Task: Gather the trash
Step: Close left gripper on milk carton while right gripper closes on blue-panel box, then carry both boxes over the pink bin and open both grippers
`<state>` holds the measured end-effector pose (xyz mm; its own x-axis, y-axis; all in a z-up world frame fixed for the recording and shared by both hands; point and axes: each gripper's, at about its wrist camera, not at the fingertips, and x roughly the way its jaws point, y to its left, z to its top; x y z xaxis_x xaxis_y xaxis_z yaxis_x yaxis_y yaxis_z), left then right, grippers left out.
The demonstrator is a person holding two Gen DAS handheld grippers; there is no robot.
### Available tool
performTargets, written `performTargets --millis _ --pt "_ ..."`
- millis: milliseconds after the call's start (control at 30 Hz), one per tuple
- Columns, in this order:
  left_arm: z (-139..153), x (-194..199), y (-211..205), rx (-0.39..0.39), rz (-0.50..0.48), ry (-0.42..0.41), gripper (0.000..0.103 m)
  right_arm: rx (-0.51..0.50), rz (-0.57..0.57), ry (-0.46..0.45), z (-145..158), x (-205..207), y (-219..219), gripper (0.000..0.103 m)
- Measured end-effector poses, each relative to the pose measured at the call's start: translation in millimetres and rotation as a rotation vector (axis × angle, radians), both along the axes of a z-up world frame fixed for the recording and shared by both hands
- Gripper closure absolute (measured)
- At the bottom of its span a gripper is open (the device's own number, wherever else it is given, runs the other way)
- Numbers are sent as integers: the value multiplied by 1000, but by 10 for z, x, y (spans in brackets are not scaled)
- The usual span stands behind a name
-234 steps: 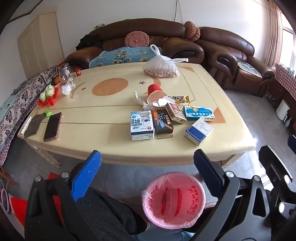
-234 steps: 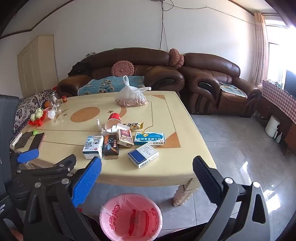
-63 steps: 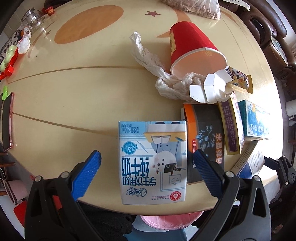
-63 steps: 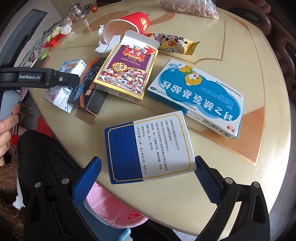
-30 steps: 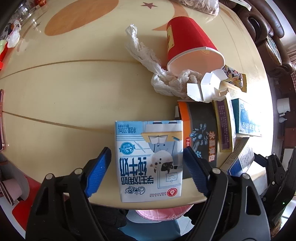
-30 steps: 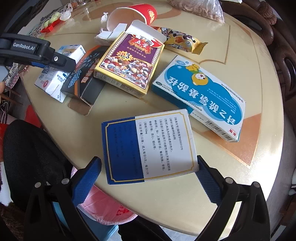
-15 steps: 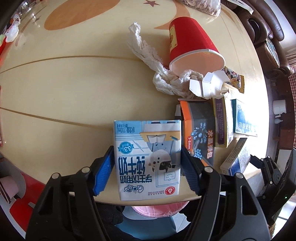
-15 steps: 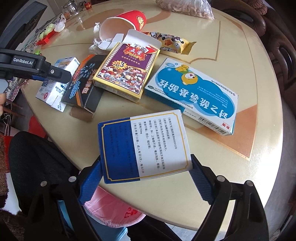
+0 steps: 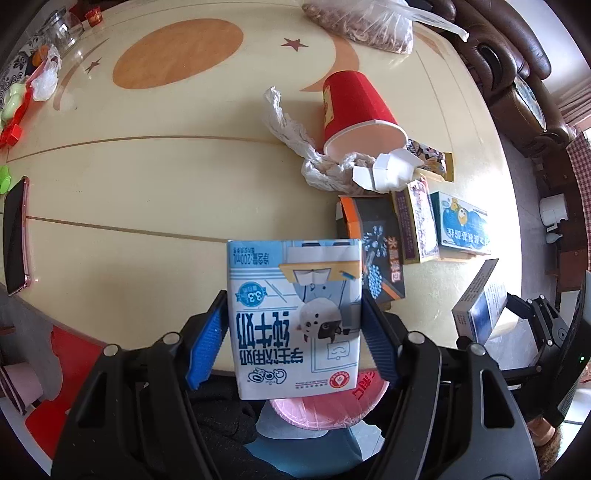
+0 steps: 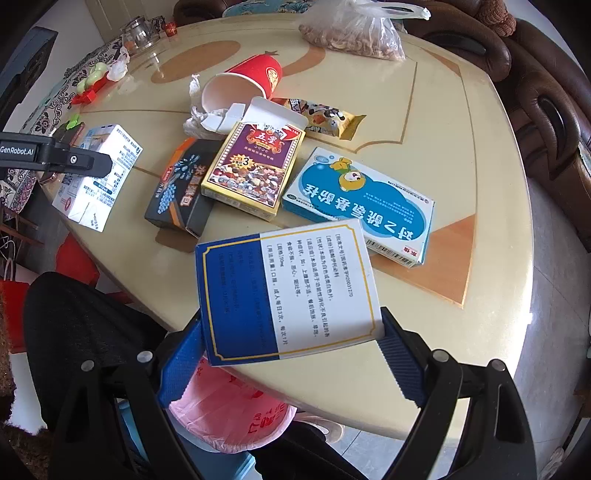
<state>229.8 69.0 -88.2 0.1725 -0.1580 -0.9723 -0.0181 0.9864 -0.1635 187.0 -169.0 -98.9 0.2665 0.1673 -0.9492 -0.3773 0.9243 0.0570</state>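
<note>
A: Nearest first. Bin?
B: Pink-lined bin (image 10: 236,417) under the table's near edge, below both tongs. Can't see its contents.
A: Left tongs?
B: Left gripper (image 9: 293,332) has just been closing; its blue pads now press both sides of the milk carton (image 9: 295,314), which is lifted clear of the table (image 9: 129,206).
A: Right?
B: Right gripper (image 10: 291,354) has just been closing too, now clamped on the blue-and-white medicine box (image 10: 288,291), tilted, off the tabletop, near the edge.
A: Still lying on the table?
B: Black-and-orange box (image 10: 181,192), purple-and-yellow box (image 10: 255,170) leaning on it with flap open, blue cartoon box (image 10: 358,206) just beside. Behind: snack wrapper (image 10: 325,116), crumpled tissue (image 9: 295,140), red paper cup (image 9: 354,110) on its side, mouth toward camera, looks empty.
A: Far end?
B: Clear bag of nuts (image 10: 354,37), tied. Glass jar (image 10: 140,33) far left; contents unclear.
</note>
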Motion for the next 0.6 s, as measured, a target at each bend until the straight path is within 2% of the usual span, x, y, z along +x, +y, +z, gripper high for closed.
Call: performTargets --millis 233,600 --pt "272 -391 -26 18 -39 -51 35 -9 -4 -49 271 -267 85 17" --pt "394 -1084 -176 55 -128 -96 35 -8 -11 -100 582 -774 190 17"
